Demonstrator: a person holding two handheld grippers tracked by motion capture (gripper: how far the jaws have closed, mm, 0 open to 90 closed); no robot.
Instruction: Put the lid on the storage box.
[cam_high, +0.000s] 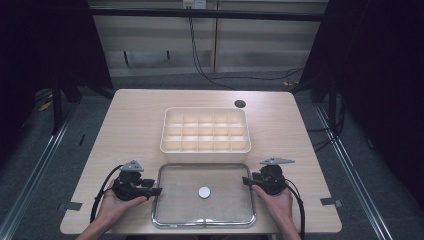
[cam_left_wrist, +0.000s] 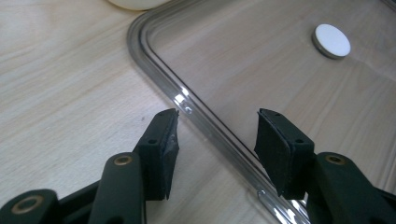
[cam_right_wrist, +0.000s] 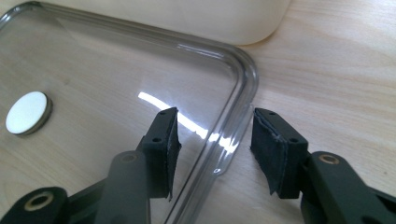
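From the high view, your left gripper (cam_high: 156, 191) sat at the left edge of the clear lid (cam_high: 172, 200) and your right gripper (cam_high: 246, 181) at its right edge. The lid lay flat on the wooden table (cam_high: 125, 130), just in front of the cream compartment tray (cam_high: 205, 155), with a white round knob (cam_high: 204, 192) at its middle.

In the left gripper view, your jaws stood apart, straddling the lid's raised rim (cam_left_wrist: 205, 128) (neither pad pressed on it). One jaw hung over bare wood, the other over the clear panel; the knob (cam_left_wrist: 331, 41) lay well off at upper right.

In the right gripper view, your jaws were likewise apart, with the lid's rim (cam_right_wrist: 233, 135) between them near its rounded corner. The pads did not touch it. The knob (cam_right_wrist: 28, 113) showed far left, the tray's wall (cam_right_wrist: 187, 18) beyond.
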